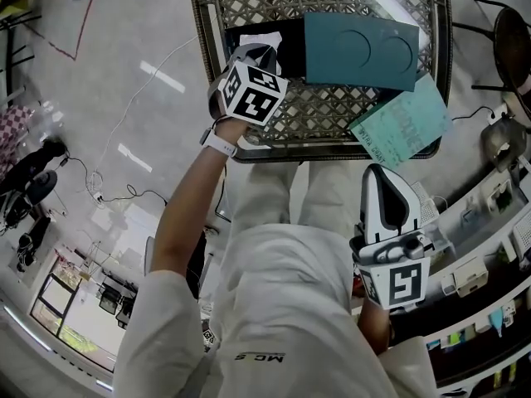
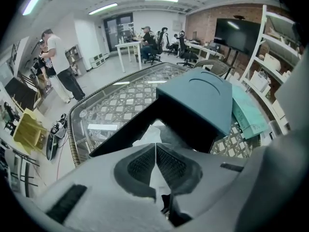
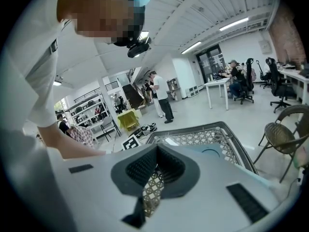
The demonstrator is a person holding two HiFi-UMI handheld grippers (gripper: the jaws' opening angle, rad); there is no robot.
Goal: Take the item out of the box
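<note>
An open black box [image 1: 286, 44] lies on the woven table top [image 1: 332, 110], its teal lid [image 1: 361, 50] propped over its right part. In the left gripper view the box [image 2: 130, 132] holds crumpled white paper [image 2: 147, 135] under the lid [image 2: 198, 100]. My left gripper [image 1: 251, 56] points steeply down into the box's left end; its jaws [image 2: 155, 146] are shut, with the white paper pinched between the pads. What lies under the paper is hidden. My right gripper [image 1: 380, 177] hangs back by my body, off the table, shut [image 3: 156, 166] on nothing.
A pale green printed sheet [image 1: 402, 123] lies at the table's near right corner, overhanging the rim [image 1: 332, 152]. A dark chair [image 1: 510, 40] stands right of the table and shelving [image 1: 481, 280] runs along the lower right. Cables trail on the floor at left [image 1: 99, 185]. People stand far off [image 2: 58, 62].
</note>
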